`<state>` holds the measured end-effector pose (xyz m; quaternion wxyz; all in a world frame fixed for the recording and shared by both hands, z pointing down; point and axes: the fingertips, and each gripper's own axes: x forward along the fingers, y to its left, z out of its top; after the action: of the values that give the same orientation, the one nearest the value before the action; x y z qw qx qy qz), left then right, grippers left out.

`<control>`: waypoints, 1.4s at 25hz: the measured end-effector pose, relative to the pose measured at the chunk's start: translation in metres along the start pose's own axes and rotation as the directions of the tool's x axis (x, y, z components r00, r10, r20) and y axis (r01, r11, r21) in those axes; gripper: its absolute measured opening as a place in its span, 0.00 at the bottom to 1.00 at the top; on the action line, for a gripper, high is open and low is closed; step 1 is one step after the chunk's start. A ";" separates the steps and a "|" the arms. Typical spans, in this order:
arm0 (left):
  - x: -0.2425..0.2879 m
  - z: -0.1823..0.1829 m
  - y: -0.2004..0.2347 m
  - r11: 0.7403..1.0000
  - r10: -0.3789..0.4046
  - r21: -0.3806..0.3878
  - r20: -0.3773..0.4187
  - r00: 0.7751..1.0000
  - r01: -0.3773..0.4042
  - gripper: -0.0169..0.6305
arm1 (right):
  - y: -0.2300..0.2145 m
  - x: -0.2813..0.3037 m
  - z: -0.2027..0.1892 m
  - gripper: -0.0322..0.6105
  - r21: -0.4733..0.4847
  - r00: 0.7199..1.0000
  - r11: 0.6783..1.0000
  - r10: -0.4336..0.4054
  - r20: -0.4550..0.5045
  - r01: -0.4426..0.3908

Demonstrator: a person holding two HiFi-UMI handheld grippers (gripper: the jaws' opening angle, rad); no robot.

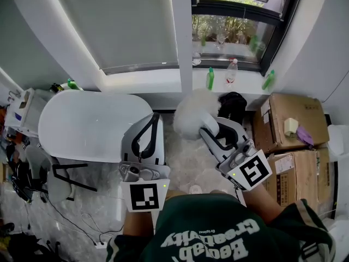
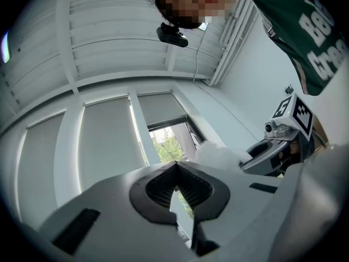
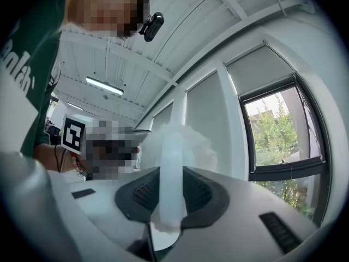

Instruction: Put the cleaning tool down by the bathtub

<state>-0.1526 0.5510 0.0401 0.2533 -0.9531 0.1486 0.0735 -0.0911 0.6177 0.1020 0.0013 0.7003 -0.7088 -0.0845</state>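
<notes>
The cleaning tool is a white fluffy duster [image 1: 192, 112] on a pale handle [image 3: 172, 168]. My right gripper [image 1: 214, 129] is shut on that handle, and the fluffy head [image 3: 182, 141] stands out beyond the jaws, held above the marble floor. The white oval bathtub [image 1: 82, 125] lies to the left, below the blinds. My left gripper [image 1: 152, 121] hovers over the tub's right end, its jaws closed together with nothing between them. From the left gripper [image 2: 175, 167] the duster [image 2: 218, 154] shows to its right.
Cardboard boxes [image 1: 294, 125] are stacked at the right wall. A black bag [image 1: 233, 105] sits under the window sill, which carries green bottles [image 1: 210, 78] and a clear one [image 1: 232, 72]. A dark-framed stool [image 1: 61, 178] and cables lie at the lower left.
</notes>
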 end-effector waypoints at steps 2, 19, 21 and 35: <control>-0.001 0.001 0.000 1.000 0.003 -0.007 -0.001 1.000 -0.003 0.03 | 0.001 -0.002 0.000 0.19 0.006 1.000 1.000 0.002 0.002 -0.002; -0.011 0.017 -0.010 0.999 0.000 -0.042 0.035 0.999 0.001 0.03 | 0.007 -0.027 0.006 0.19 0.001 0.999 1.000 0.012 0.033 -0.012; -0.010 0.016 -0.007 0.999 0.000 -0.036 0.044 0.999 0.002 0.03 | 0.007 -0.024 0.004 0.19 0.003 0.999 1.000 0.012 0.033 -0.012; 0.022 -0.015 0.013 1.000 0.010 -0.014 0.047 0.999 -0.009 0.03 | -0.013 0.015 -0.010 0.19 -0.043 0.998 0.999 0.028 0.048 -0.026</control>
<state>-0.1354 0.5270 0.0424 0.2496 -0.9521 0.1465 0.0984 -0.0770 0.6012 0.1088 -0.0002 0.6884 -0.7159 -0.1163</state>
